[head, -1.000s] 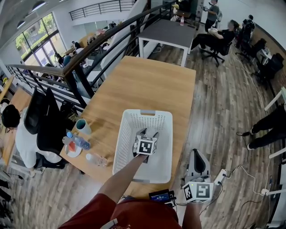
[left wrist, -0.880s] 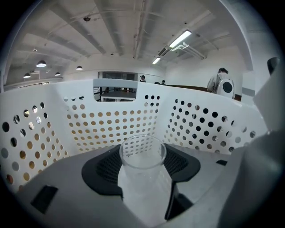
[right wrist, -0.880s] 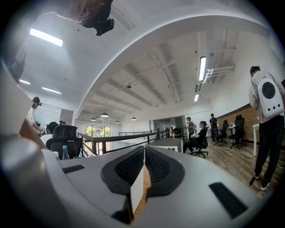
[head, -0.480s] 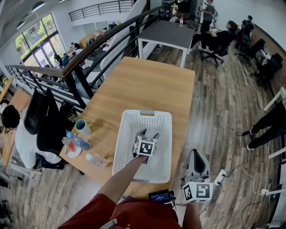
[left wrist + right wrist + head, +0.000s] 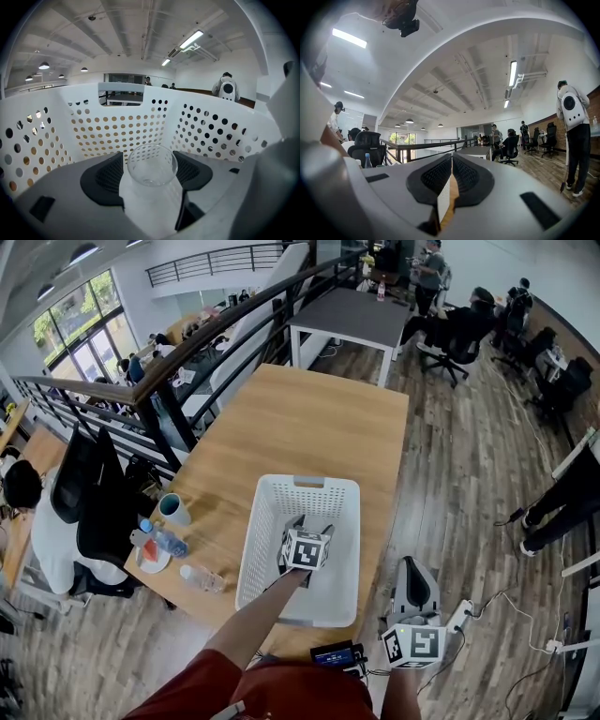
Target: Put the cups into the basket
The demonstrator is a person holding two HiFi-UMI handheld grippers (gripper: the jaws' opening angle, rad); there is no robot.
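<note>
A clear glass cup (image 5: 152, 165) stands upright on the floor of the white perforated basket (image 5: 281, 486). My left gripper (image 5: 311, 521) reaches down into the basket, and its jaws are opening on either side of the cup. The black pads (image 5: 105, 176) stand just off the glass in the left gripper view. A teal cup (image 5: 173, 505) sits on the wooden table (image 5: 309, 418), left of the basket. My right gripper (image 5: 413, 570) hangs off the table's near right corner, shut with nothing in it.
Two plastic bottles (image 5: 169, 540) and a saucer (image 5: 150, 557) lie at the table's near left corner. A black railing (image 5: 187, 381) runs along the left. A phone (image 5: 335, 653) sits near my body. People sit at desks farther back.
My left gripper stays inside the basket at almost the same spot. The right gripper has not moved.
</note>
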